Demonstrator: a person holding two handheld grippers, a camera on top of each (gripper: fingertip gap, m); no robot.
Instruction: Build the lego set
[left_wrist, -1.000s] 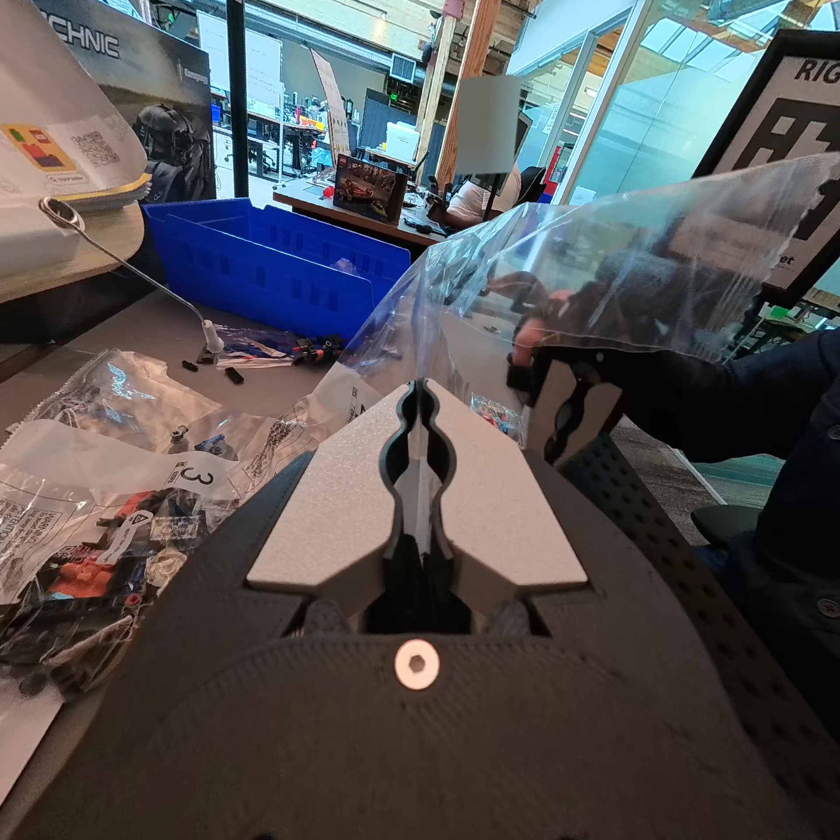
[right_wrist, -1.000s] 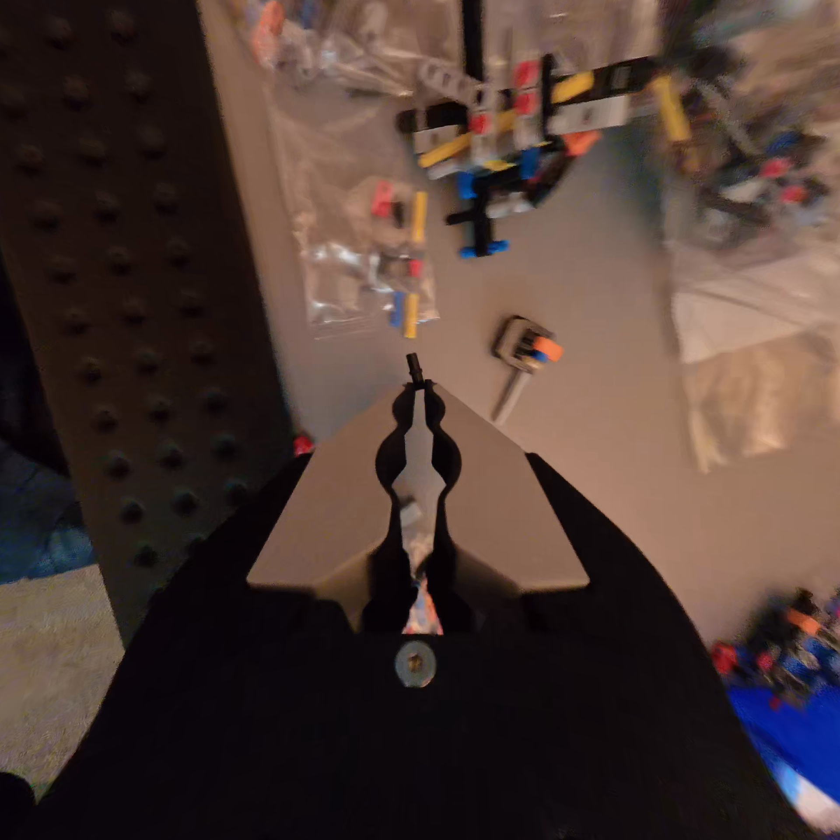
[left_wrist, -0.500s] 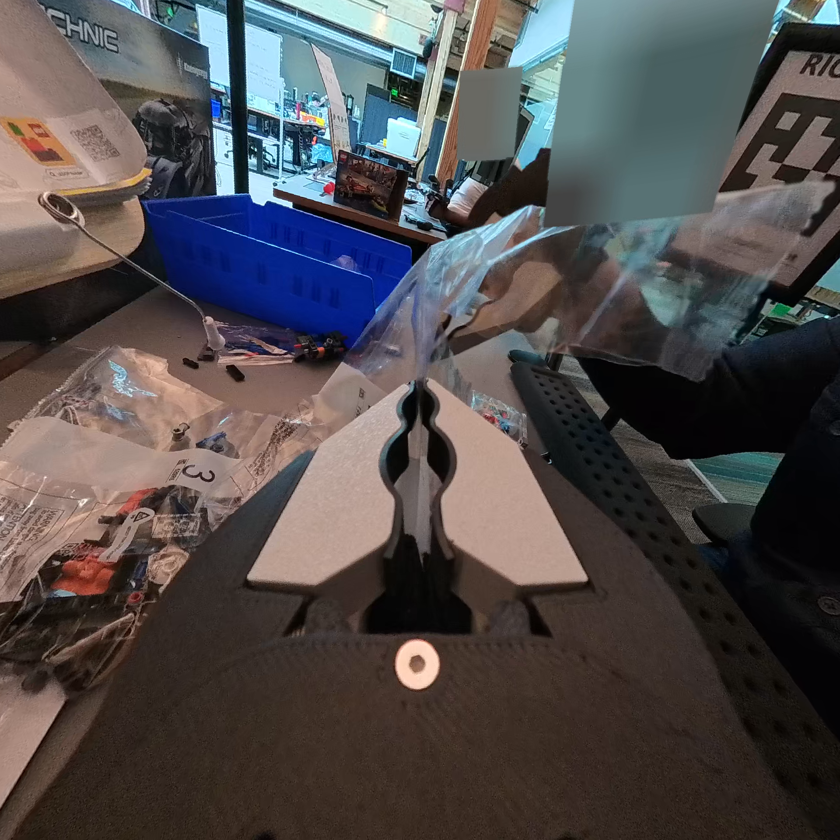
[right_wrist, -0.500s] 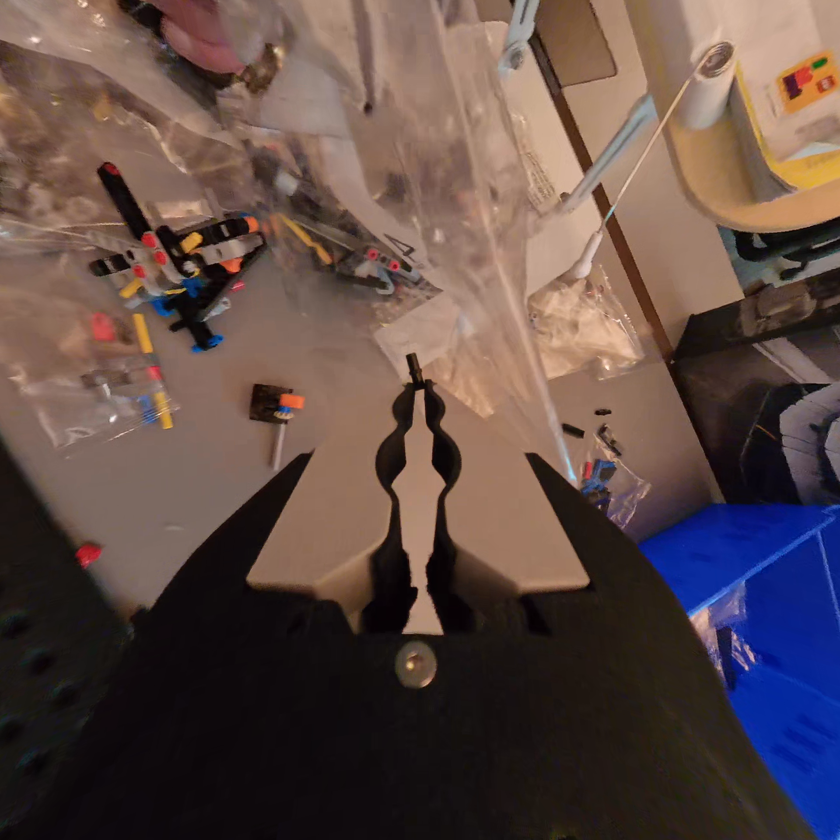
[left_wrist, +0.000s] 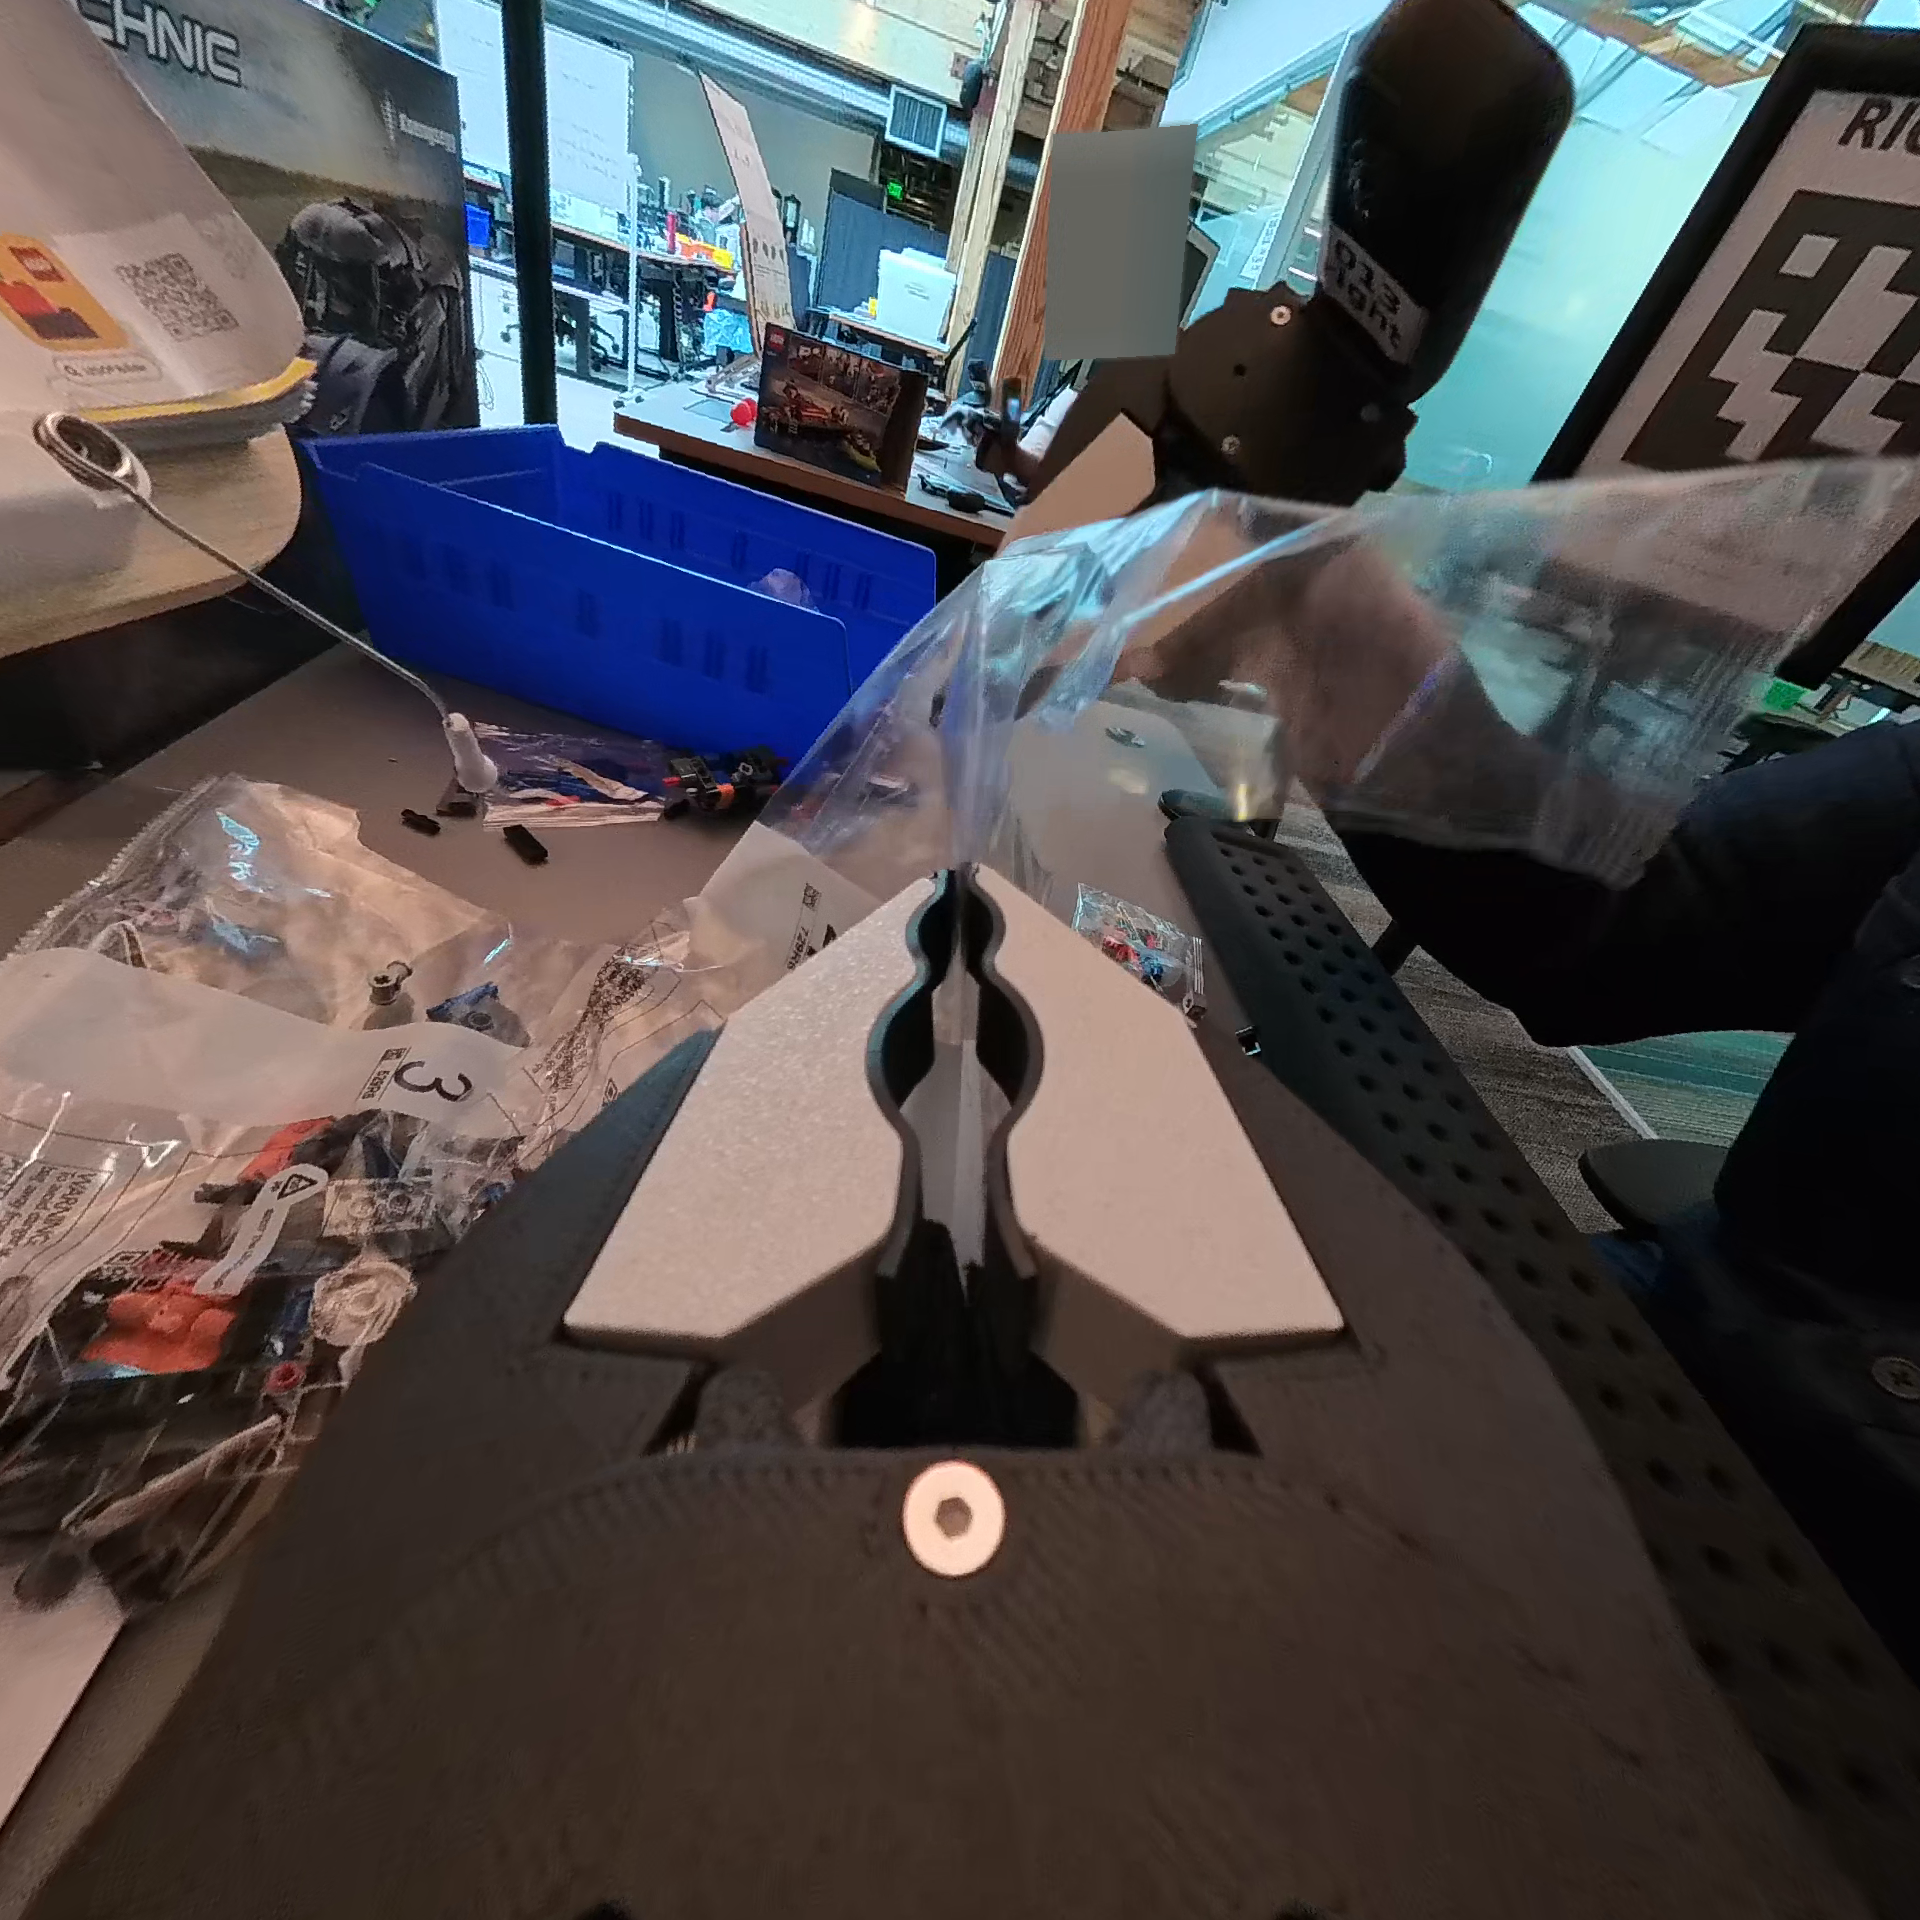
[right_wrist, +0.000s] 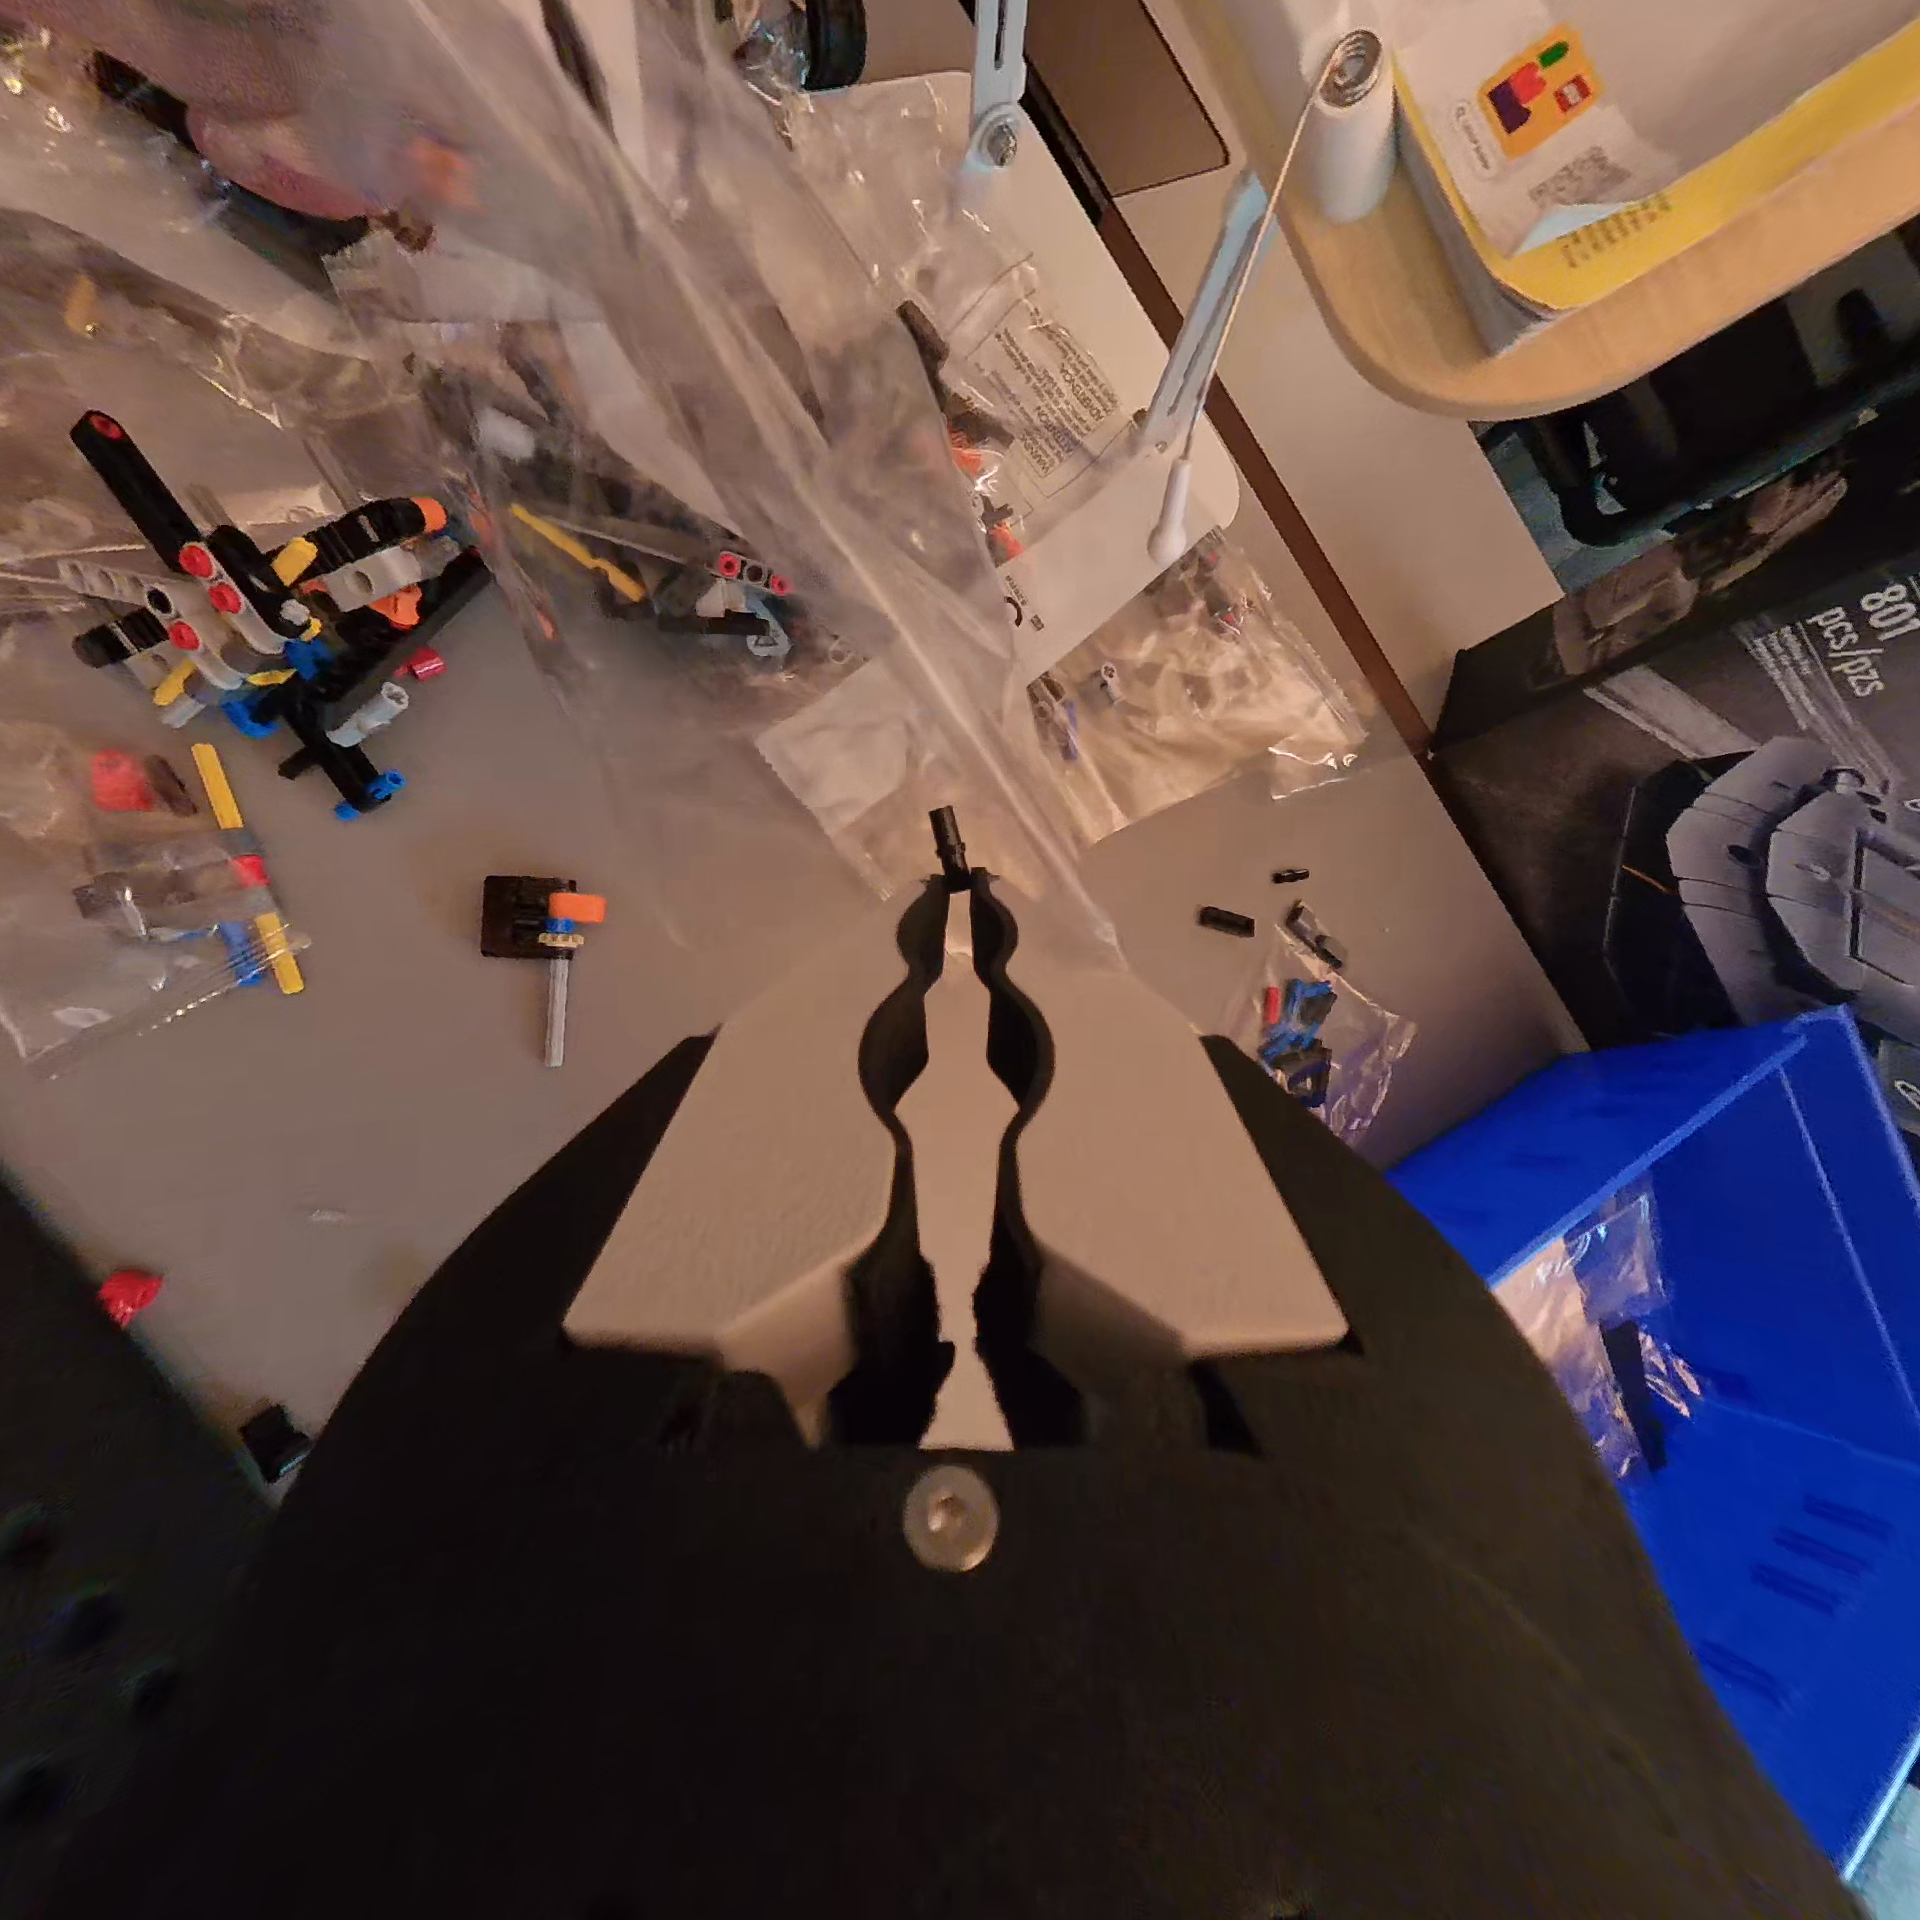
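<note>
Holding a clear plastic bag (left_wrist: 1351, 665) by its edge, the left gripper (left_wrist: 961, 883) is seen with its jaws closed tight on the film, the bag lifted above the grey table (left_wrist: 312, 727) and billowing toward the right. A change is noted against the views of a second and half a second ago: the right gripper (left_wrist: 1340, 364), then low behind the bag beside the person's sleeve (left_wrist: 1714, 883), is now raised above the bag's upper edge, and its own camera, which looked at the table edge, now looks down over the whole work area. In that view the right gripper (right_wrist: 958, 883) is closed narrowly on a small black pin (right_wrist: 948, 836), whose end sticks out past the tips; the pin was already gripped a second ago and is unchanged. It is judged that the pin was drawn from the bag and is meant for the build. The partly built model (right_wrist: 249, 613), black and grey beams with red, yellow and blue pins, lies on the table well apart from the pin, to the left, with a small black block on a grey axle (right_wrist: 535, 935) between. Unopened numbered bags (left_wrist: 239, 1122) and a blue bin (left_wrist: 623, 613) are recorded nearby. Most of the set appears unbuilt.
</note>
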